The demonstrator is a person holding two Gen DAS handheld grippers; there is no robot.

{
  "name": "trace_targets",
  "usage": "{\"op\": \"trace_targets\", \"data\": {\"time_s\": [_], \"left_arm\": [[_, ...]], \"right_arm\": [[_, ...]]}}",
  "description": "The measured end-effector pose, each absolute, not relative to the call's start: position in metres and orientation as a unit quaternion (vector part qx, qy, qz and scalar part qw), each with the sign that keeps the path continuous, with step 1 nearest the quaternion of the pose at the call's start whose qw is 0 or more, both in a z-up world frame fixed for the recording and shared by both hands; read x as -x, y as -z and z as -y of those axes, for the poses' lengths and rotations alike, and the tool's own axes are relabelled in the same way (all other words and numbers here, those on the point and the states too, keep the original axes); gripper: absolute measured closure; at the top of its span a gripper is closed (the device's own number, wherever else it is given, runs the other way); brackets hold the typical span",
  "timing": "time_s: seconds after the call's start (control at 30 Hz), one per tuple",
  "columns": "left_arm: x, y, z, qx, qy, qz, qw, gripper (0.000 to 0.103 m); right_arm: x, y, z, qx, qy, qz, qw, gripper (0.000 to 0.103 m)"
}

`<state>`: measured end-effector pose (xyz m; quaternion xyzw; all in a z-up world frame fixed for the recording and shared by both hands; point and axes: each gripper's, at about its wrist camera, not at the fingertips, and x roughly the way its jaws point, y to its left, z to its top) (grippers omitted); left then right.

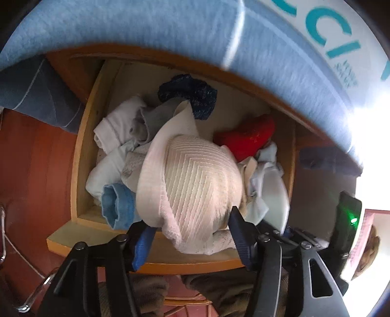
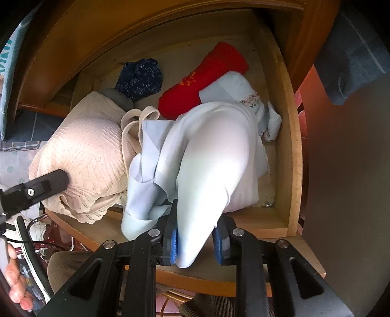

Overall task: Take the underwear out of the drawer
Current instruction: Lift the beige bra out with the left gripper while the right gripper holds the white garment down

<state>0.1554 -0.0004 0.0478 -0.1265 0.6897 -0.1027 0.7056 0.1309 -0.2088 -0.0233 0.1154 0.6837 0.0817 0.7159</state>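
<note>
While the left gripper (image 1: 192, 234) jaws grasp a cream ribbed garment (image 1: 195, 180), the right gripper (image 2: 195, 243) jaws clench a pale blue garment (image 2: 214, 156); both pieces of underwear hang over the open wooden drawer (image 2: 293, 156), beside a red item (image 2: 207, 80).

Drawer (image 1: 82, 156) floor mostly hidden beneath heaped garments; blue bedding's (image 1: 146, 22) teal lettering cut off.

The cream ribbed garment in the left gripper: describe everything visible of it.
The cream ribbed garment is a soft knit with chevron ridges and a lacy scalloped hem, slightly pink-tinted. It bulges in a rounded mound, pinched between the left gripper fingers above the drawer's front edge. Its strap loops toward the pale blue garment beside it; it rests on other clothes.
</note>
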Motion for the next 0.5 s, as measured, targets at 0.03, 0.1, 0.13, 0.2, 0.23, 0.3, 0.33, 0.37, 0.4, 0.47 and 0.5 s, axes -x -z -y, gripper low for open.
{"op": "trace_targets", "data": {"time_s": [0.03, 0.1, 0.13, 0.2, 0.23, 0.3, 0.33, 0.37, 0.4, 0.47, 0.5], "left_arm": [[-0.158, -0.049, 0.001, 0.129, 0.103, -0.687, 0.708, 0.043], [-0.162, -0.046, 0.004, 0.120, 0.108, -0.688, 0.707, 0.042], [-0.164, -0.042, 0.006, 0.114, 0.107, -0.695, 0.702, 0.042], [-0.164, -0.043, 0.007, 0.124, 0.110, -0.702, 0.692, 0.042], [-0.164, -0.045, 0.008, 0.123, 0.110, -0.699, 0.696, 0.042], [-0.165, -0.052, 0.010, 0.104, 0.102, -0.687, 0.712, 0.042], [-0.166, -0.054, 0.011, 0.098, 0.107, -0.683, 0.716, 0.042], [-0.166, -0.054, 0.011, 0.098, 0.109, -0.683, 0.715, 0.042], [-0.168, -0.052, 0.012, 0.098, 0.108, -0.684, 0.715, 0.042], [-0.170, -0.044, 0.015, 0.096, 0.109, -0.690, 0.709, 0.042], [-0.171, -0.039, 0.018, 0.092, 0.112, -0.694, 0.705, 0.042]], "right_arm": [[-0.131, 0.023, 0.209, -0.117, -0.082, -0.683, 0.716, 0.080], [-0.131, 0.024, 0.210, -0.120, -0.083, -0.684, 0.715, 0.079], [-0.130, 0.024, 0.211, -0.120, -0.083, -0.684, 0.715, 0.079], [-0.129, 0.023, 0.212, -0.120, -0.085, -0.684, 0.715, 0.079], [-0.129, 0.023, 0.213, -0.123, -0.085, -0.682, 0.716, 0.079], [-0.129, 0.024, 0.215, -0.131, -0.087, -0.683, 0.713, 0.079], [-0.130, 0.024, 0.215, -0.133, -0.087, -0.684, 0.712, 0.079], [-0.129, 0.025, 0.215, -0.135, -0.088, -0.686, 0.709, 0.079], [-0.129, 0.024, 0.215, -0.133, -0.089, -0.687, 0.709, 0.079], [-0.130, 0.023, 0.215, -0.129, -0.089, -0.685, 0.711, 0.078], [-0.129, 0.023, 0.216, -0.132, -0.090, -0.685, 0.711, 0.078]]}}
